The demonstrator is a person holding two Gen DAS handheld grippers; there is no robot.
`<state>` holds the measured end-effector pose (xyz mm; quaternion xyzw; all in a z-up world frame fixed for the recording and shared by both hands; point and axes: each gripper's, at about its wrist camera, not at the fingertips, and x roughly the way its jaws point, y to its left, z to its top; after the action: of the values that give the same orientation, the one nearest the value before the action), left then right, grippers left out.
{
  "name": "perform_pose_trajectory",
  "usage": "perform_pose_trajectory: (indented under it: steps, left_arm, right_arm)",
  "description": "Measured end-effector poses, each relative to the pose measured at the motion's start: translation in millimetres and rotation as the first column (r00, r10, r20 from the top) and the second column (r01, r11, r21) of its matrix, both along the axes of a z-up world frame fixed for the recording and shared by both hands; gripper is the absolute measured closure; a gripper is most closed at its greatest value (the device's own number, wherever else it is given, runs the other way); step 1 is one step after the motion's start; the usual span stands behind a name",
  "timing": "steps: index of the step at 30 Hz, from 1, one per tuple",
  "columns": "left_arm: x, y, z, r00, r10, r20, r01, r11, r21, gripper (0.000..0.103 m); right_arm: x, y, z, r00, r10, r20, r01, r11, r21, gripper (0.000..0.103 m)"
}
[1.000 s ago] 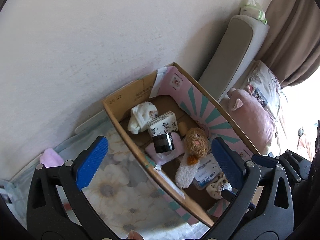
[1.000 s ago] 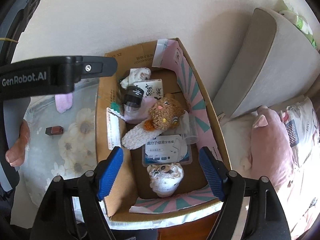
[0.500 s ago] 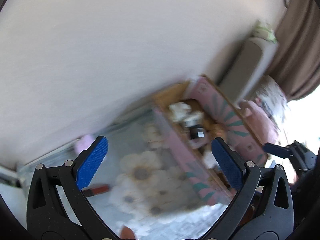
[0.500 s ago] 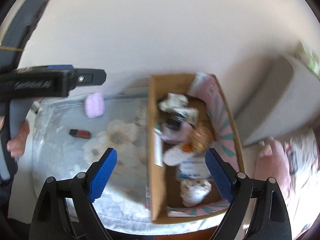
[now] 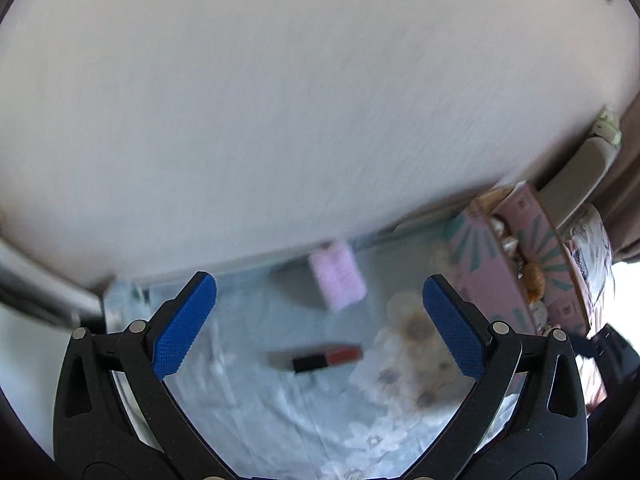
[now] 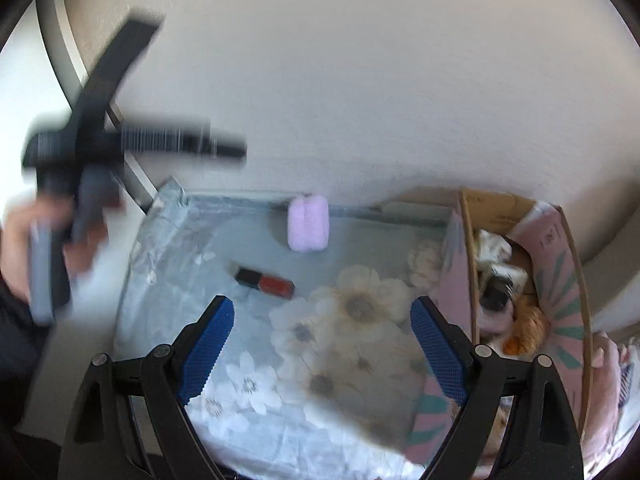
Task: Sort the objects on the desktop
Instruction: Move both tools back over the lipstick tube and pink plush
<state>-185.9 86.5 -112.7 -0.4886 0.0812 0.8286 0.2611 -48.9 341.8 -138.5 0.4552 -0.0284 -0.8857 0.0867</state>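
Red-and-black lipstick [image 5: 326, 358] lies loose on the bench [image 5: 260, 412] between the wide-open, empty left gripper [image 5: 316, 328] fingers, likely next pick for the box [image 6: 560, 264]; right gripper [image 6: 322, 354] also wide, empty.

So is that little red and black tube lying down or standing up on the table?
Lying down. The red and black tube rests flat on its side on the floral tablecloth, outside the cardboard box.

Cloth, cardboard and plastic on the table

A soft flowered tablecloth [image 6: 248, 360] is covering the table; the cardboard box [image 6: 496, 204] is showing matt brown, the lipstick [image 6: 265, 282] is looking glossy, the pads [image 6: 208, 350] finely textured.
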Motion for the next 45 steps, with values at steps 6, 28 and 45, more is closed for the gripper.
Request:
perform_pose_trajectory:
  steps: [6, 28, 45]
  left_arm:
    - [38, -18, -71, 0.988, 0.098, 0.117, -0.103, 0.994, 0.03, 0.0]
    - [73, 7, -178, 0.963, 0.265, 0.042, -0.264, 0.964, -0.01, 0.0]
    - [83, 23, -176, 0.906, 0.417, 0.074, -0.413, 0.908, -0.065, 0.0]
  right_arm:
    - [-51, 16, 0, 1.0, 0.003, 0.004, -0.002, 1.0, -0.017, 0.015]
    - [-169, -41, -139, 0.957, 0.18, 0.227, -0.163, 0.983, -0.088, 0.015]
    - [-184, -46, -155, 0.942, 0.209, 0.264, -0.196, 0.978, -0.076, 0.015]
